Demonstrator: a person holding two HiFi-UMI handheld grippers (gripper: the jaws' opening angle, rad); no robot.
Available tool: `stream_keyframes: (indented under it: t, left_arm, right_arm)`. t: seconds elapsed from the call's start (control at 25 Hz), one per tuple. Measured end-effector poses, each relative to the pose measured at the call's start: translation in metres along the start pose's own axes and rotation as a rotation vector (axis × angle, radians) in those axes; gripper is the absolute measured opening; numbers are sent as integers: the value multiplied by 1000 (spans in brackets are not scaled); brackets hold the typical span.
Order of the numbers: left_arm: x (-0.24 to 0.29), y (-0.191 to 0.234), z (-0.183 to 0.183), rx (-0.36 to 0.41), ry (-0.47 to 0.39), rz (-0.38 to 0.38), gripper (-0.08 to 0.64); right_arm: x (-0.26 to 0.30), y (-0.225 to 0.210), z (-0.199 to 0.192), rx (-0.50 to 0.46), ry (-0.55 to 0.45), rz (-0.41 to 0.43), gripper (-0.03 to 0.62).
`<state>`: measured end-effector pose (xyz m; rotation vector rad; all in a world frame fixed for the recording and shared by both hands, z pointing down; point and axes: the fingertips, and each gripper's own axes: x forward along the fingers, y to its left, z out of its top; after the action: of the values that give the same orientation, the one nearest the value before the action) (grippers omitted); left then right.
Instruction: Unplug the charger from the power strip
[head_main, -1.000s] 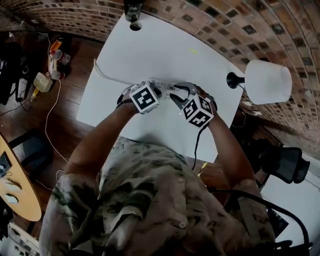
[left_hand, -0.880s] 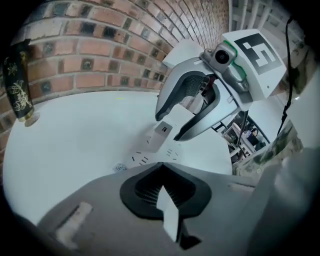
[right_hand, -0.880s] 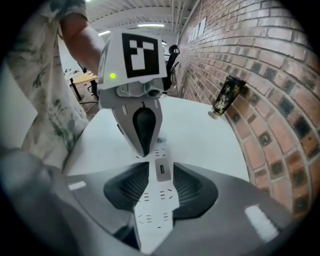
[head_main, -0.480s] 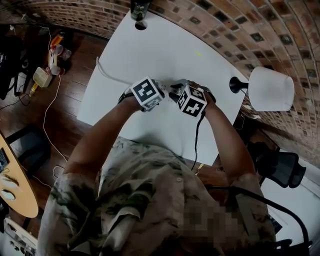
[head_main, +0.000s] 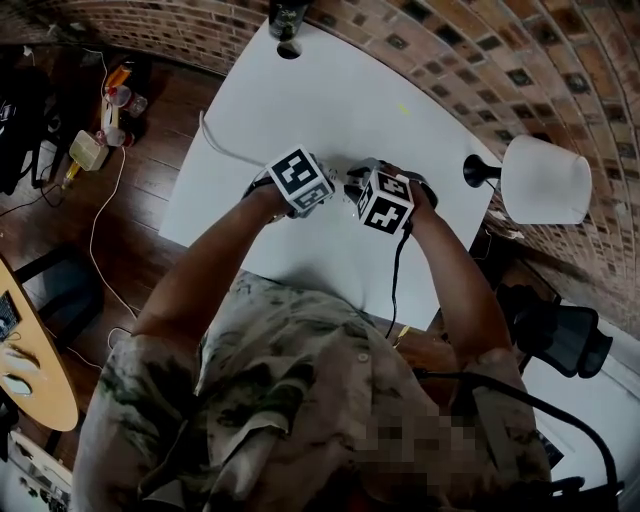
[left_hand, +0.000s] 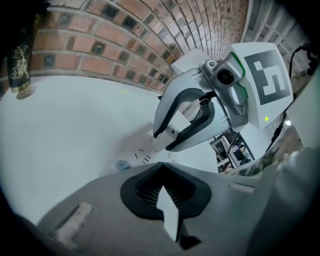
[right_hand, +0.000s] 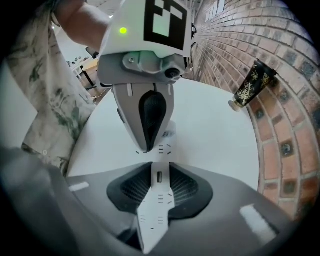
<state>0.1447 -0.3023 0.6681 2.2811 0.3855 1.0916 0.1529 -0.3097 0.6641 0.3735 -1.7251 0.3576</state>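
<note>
The white power strip (right_hand: 167, 141) lies on the white table (head_main: 330, 100), its socket slots (left_hand: 144, 158) showing just past my jaws. My right gripper (right_hand: 160, 167) is shut on the white charger (right_hand: 159, 182), a small block with a USB port, which also shows between its pads in the left gripper view as the charger (left_hand: 169, 135). My left gripper (left_hand: 162, 171) is shut, and its tips (right_hand: 145, 148) rest on the strip beside the charger. In the head view both grippers, left (head_main: 335, 187) and right (head_main: 356, 188), meet tip to tip and hide the strip.
A white cable (head_main: 218, 147) runs off the table's left edge. A dark patterned bottle (right_hand: 252, 82) stands at the far end by the brick wall. A white-shaded lamp (head_main: 545, 178) stands at the right. A black cable (head_main: 394, 275) hangs from my right gripper.
A second ago the right gripper stood a little apart; it has moved in close to the left one. Over the last half second both have hardly moved.
</note>
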Motion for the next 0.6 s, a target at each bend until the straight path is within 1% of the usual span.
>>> stream_keyframes:
  t: [0.12,0.2,0.28,0.32,0.4,0.6]
  left_arm:
    - [0,0,0,-12,11,-8,-6]
    - [-1,1,0,-13,18,-7,-5]
    - [-3,1,0,-18,21,-9,-5]
    - [-3,1,-1,-24,23,-10,-5]
    - [-1,1,-2,-27,29,-12,-5]
    - [-2,1,-1,7,14,12,-2]
  right_arm:
    - [-9,-1,5,-10,-11,-5,103]
    - [-34,-10,22,-33,-50,-31,103]
    - [-65,-28,40,-53,-75,-75,103]
    - [-79,-37,46,-47,-92,-98,104]
    - [-99,-48,46,-4,-136,-134,104]
    - [-120,-41,18,91,-183,-191,104]
